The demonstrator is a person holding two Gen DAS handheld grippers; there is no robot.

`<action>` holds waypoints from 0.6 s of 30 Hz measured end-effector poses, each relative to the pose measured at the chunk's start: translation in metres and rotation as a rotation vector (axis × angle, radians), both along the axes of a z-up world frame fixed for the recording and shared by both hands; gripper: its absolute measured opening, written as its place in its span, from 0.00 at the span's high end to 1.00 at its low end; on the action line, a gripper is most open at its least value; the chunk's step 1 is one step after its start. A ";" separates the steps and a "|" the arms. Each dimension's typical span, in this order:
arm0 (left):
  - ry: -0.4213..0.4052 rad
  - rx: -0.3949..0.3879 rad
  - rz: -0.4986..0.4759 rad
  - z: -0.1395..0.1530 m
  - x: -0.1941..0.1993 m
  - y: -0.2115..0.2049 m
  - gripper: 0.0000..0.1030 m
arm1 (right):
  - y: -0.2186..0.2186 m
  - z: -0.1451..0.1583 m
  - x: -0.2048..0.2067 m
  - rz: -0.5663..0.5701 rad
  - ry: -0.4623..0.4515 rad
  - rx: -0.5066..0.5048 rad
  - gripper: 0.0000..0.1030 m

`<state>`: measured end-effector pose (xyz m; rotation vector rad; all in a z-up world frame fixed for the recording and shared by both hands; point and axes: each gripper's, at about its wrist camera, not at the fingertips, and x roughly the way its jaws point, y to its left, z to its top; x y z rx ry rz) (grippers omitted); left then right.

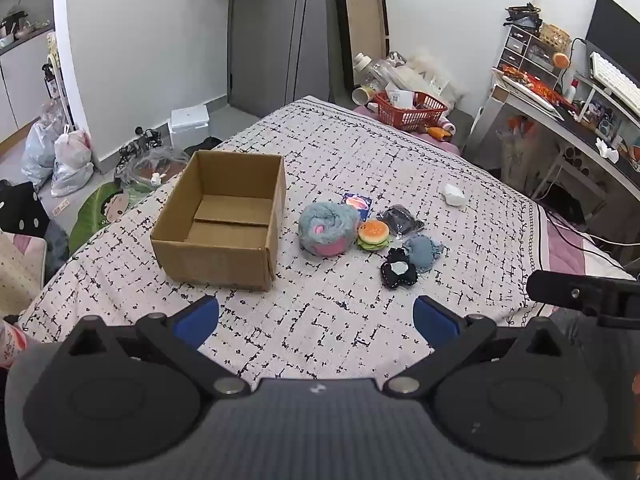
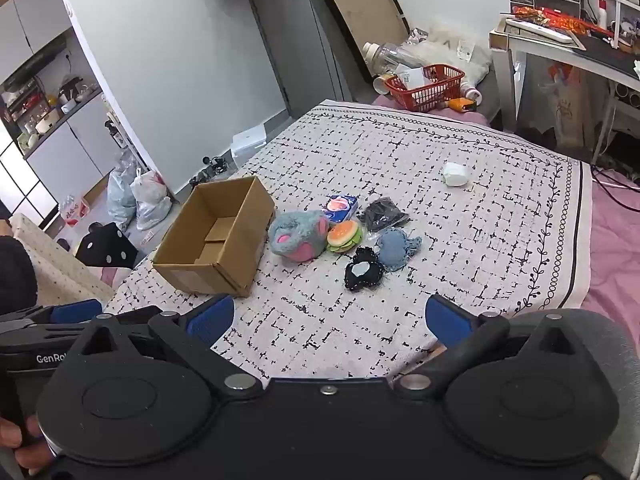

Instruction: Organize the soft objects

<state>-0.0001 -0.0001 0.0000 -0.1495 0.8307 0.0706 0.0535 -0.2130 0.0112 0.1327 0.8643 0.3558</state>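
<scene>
Hovering over the bed (image 1: 320,340), the left gripper (image 1: 316,320) and right gripper (image 2: 330,320) both stand spread wide and empty; the soft toys (image 1: 328,230) lie clustered just right of the empty cardboard box (image 1: 224,216).

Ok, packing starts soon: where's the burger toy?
In both views the burger toy lies mid-bed, right of the furry grey-pink plush, which sits beside the open cardboard box.

Both grippers, left (image 1: 316,320) and right (image 2: 330,318), were matte black with round side discs, silver pivot screws and blue fingertip pads (image 2: 211,319). White "GenRo" lettering marked one body.
</scene>
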 end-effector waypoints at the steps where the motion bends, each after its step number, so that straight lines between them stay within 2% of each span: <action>1: -0.005 0.005 0.000 0.000 0.000 0.000 0.00 | 0.000 0.000 0.000 0.001 -0.001 0.002 0.00; 6: -0.006 0.000 0.017 0.000 0.001 0.000 0.00 | 0.003 0.008 -0.011 0.002 -0.033 -0.007 0.00; 11: -0.015 -0.001 0.001 0.016 -0.004 0.002 0.00 | 0.000 0.008 -0.008 -0.004 -0.032 -0.008 0.00; 18: -0.027 -0.004 -0.005 0.011 -0.008 -0.001 0.00 | -0.001 0.013 -0.010 -0.013 -0.038 -0.024 0.00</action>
